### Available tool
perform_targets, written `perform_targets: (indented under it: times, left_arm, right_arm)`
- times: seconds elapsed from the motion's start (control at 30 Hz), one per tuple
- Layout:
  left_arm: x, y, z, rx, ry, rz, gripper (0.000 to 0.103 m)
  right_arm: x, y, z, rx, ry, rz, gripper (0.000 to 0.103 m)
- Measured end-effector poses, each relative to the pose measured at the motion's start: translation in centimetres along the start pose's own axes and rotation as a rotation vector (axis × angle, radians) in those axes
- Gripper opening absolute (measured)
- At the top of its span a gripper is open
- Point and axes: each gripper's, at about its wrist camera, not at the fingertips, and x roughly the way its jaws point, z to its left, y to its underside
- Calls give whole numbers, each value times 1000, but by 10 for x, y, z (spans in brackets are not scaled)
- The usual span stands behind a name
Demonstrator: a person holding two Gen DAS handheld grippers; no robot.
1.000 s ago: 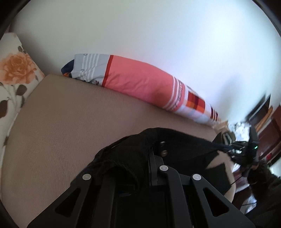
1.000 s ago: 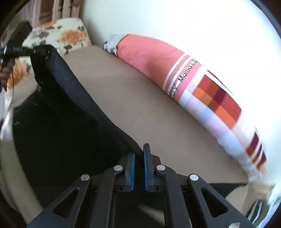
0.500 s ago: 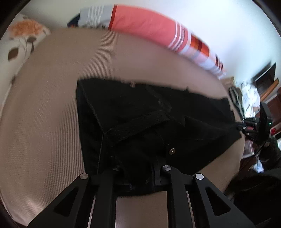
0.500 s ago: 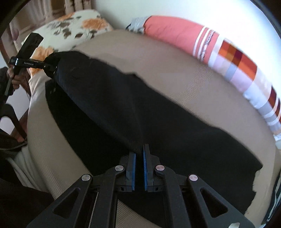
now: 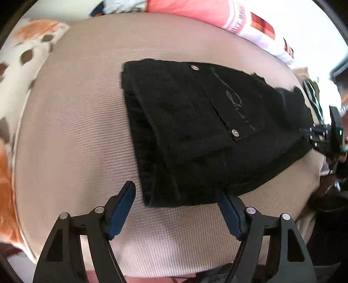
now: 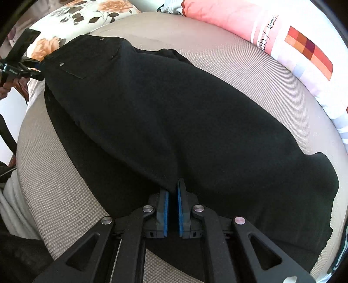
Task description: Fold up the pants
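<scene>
Black pants (image 5: 195,135) lie folded lengthwise on a beige mattress (image 5: 76,130), waistband with rivets toward the left wrist view. My left gripper (image 5: 176,191) is open, its blue-padded fingers either side of the waistband's near corner, holding nothing. In the right wrist view the pants (image 6: 195,122) stretch from the waistband at far left to the leg ends at right. My right gripper (image 6: 173,189) is shut on the near edge of the pants' leg. The left gripper also shows in the right wrist view (image 6: 32,67) at the waistband.
A long pink and striped bolster pillow (image 6: 271,37) lies along the wall at the far side of the bed. A floral pillow (image 6: 87,15) sits at the head end. Furniture and clutter stand beyond the bed's right edge (image 5: 315,98).
Both grippers carried the lifted pants down and laid them flat on the mattress. My left gripper has opened and let go of the waistband. My right gripper stays shut.
</scene>
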Motion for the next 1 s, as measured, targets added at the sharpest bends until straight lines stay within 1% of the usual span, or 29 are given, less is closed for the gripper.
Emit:
perform_targets:
  times: [0.03,0.07,0.13,0.17,0.23,0.27,0.3,0.33,0.4,0.43,0.5,0.6,0.67,0.7,0.8,0.83,0.87,0.93,0.97,1.0]
  left_arm:
    - [-5,1,1,-26,-3,-6,75]
    - [-15,2,1,-46,11,-30,75]
    - [-27,5,4,-76,58,-74,75]
    - [-35,7,6,-104,99,-98,75]
    - [-43,8,12,-199,155,-121,75]
    - [-44,10,17,-292,193,-113,75]
    - [-44,12,21,-362,214,-99,75]
    - [-41,15,24,-453,230,-75,75]
    - [-33,16,23,-547,236,-41,74]
    - [-28,19,22,-603,237,-11,74]
    - [-17,24,17,-683,235,41,70]
    - [0,27,12,-743,245,72,61]
    - [5,23,15,-788,245,44,51]
    - [7,19,14,-808,251,28,51]
    - [10,10,17,-834,235,-3,49]
    - [12,7,17,-822,223,-11,36]
    - [12,4,16,-796,208,-16,23]
    - [5,-4,9,-715,174,-35,18]
    - [-6,-12,-1,-628,148,-70,16]
    - [-14,-14,-2,-576,133,-97,16]
  right_arm:
    - [0,0,1,2,0,1,7]
    - [2,1,1,3,1,3,7]
    - [3,1,3,3,1,2,8]
    - [3,1,3,5,-1,-1,8]
    - [4,0,1,14,-9,-6,8]
    - [3,0,1,17,-11,-9,8]
    - [3,0,1,18,-12,-11,8]
    - [3,1,1,18,-12,-13,8]
    - [2,2,2,21,-13,-19,8]
    - [2,3,2,25,-15,-22,8]
    - [0,5,2,29,-16,-28,8]
    - [-1,5,3,30,-11,-36,8]
    - [-3,6,4,32,-8,-43,8]
    - [-3,6,1,37,-10,-46,8]
    - [-7,8,2,41,-11,-56,8]
    - [-9,9,2,42,-10,-60,8]
    - [-10,10,2,44,-9,-65,8]
    - [-18,12,1,65,-14,-86,7]
    - [-22,12,1,74,-18,-93,7]
    - [-28,13,1,83,-26,-99,7]
